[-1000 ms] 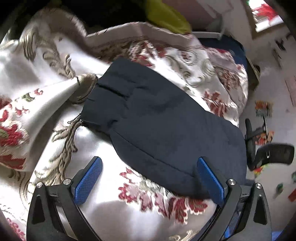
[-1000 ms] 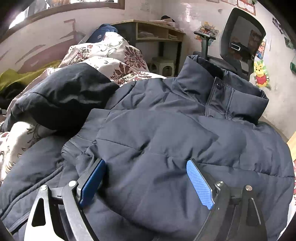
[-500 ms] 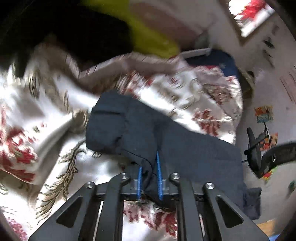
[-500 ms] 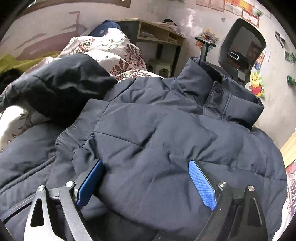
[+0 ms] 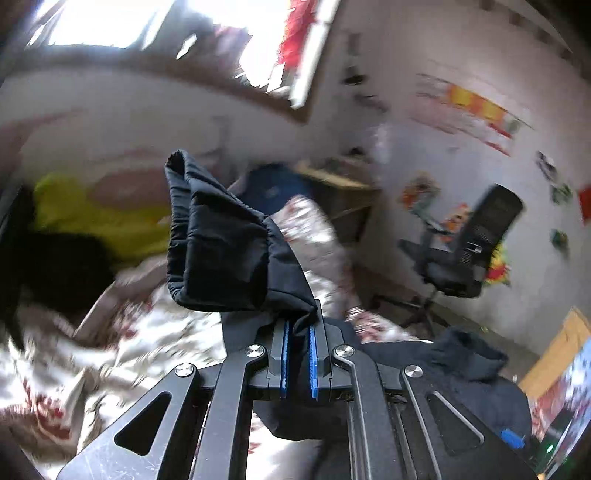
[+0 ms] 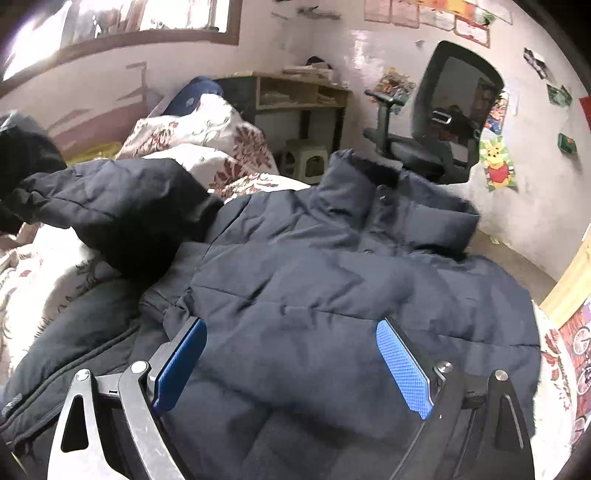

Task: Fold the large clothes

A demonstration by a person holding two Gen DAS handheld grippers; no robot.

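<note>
the sleeve (image 5: 221, 236) of the dark padded jacket (image 6: 332, 277) is pinched between the blue pads of the left gripper (image 5: 297, 332), whose jaws are nearly together, and is held up ahead of them above the floral bedspread (image 5: 122, 339). the jacket body is spread under and ahead of the right gripper (image 6: 291, 358), whose jaws are held wide over the cloth with nothing clamped.

No word, number or brand is legible — the paper posters (image 6: 436, 16) high on the pale wall and the cartoon-bear sticker (image 6: 496, 162) show pictures only.
</note>
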